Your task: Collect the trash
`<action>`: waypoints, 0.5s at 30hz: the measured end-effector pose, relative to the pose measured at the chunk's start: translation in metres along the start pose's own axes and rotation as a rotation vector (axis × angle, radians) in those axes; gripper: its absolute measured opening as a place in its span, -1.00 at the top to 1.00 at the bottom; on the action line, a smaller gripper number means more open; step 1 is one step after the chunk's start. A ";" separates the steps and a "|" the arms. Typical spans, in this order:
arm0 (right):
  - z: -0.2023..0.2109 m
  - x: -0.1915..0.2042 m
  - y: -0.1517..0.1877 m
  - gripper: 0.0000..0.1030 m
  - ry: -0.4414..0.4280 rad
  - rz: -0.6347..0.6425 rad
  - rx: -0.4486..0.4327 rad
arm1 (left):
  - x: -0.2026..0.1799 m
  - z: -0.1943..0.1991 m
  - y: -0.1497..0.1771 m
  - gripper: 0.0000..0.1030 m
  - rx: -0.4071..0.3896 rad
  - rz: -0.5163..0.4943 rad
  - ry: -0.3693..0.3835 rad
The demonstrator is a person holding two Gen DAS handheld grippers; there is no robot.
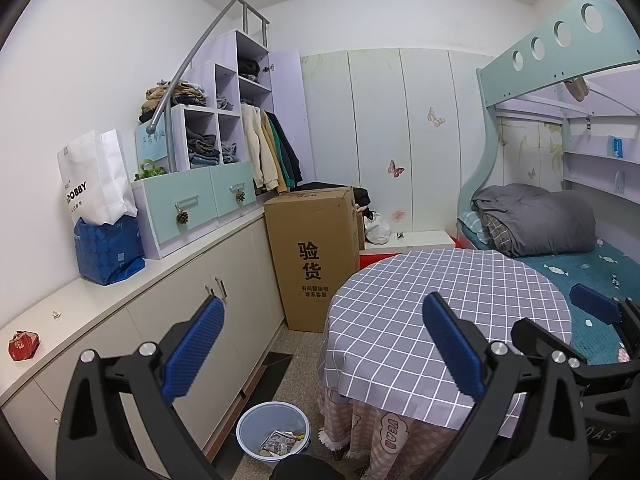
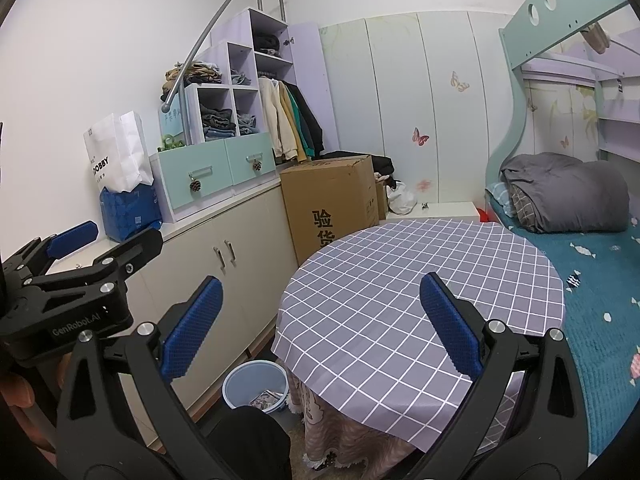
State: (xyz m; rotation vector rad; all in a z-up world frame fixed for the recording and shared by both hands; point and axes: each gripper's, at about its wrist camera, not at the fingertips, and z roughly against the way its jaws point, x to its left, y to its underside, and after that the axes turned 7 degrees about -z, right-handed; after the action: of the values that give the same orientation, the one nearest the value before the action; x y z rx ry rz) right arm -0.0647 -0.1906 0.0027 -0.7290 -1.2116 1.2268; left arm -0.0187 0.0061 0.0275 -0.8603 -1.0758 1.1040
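Although several wrappers already lay in the blue bin (image 1: 273,428) on the floor between the cabinet (image 1: 168,320) and the round table (image 1: 448,312), the task appeared unfinished. One red crumpled wrapper (image 1: 24,345) remained on the cabinet top, close to its near left end, and a small pale scrap (image 1: 56,313) lay farther along the same top, near the front edge. Neither item was touched by a tool. The checked cloth on the table showed no visible trash.

The left gripper (image 1: 320,344) was spread wide and empty, held above the floor between cabinet and table. The right gripper (image 2: 320,320) was likewise spread and empty, held over the near edge of the table. Judged from these positions, the remaining work was retrieval of the red wrapper and the scrap, followed by disposal in the bin.

Only the left wrist view showed the red wrapper and the scrap; in the right wrist view that stretch of cabinet top was hidden behind the left gripper. The left view also gave the clearer look into the bin. The right view showed more of the bed (image 2: 600,280) beside the table.
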 end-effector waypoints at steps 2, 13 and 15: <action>0.000 0.000 0.000 -0.88 0.000 -0.001 0.001 | 0.000 0.000 0.000 -0.89 0.000 0.001 0.000; -0.001 0.002 0.002 -0.88 -0.005 -0.005 0.005 | -0.001 0.000 0.000 -0.89 -0.001 -0.001 0.000; -0.002 0.003 0.002 -0.88 -0.005 -0.005 0.005 | -0.001 0.000 0.000 -0.89 0.000 -0.003 0.000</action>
State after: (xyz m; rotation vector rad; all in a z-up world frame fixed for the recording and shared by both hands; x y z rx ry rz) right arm -0.0637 -0.1872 0.0010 -0.7188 -1.2132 1.2278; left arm -0.0186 0.0055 0.0274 -0.8588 -1.0767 1.1014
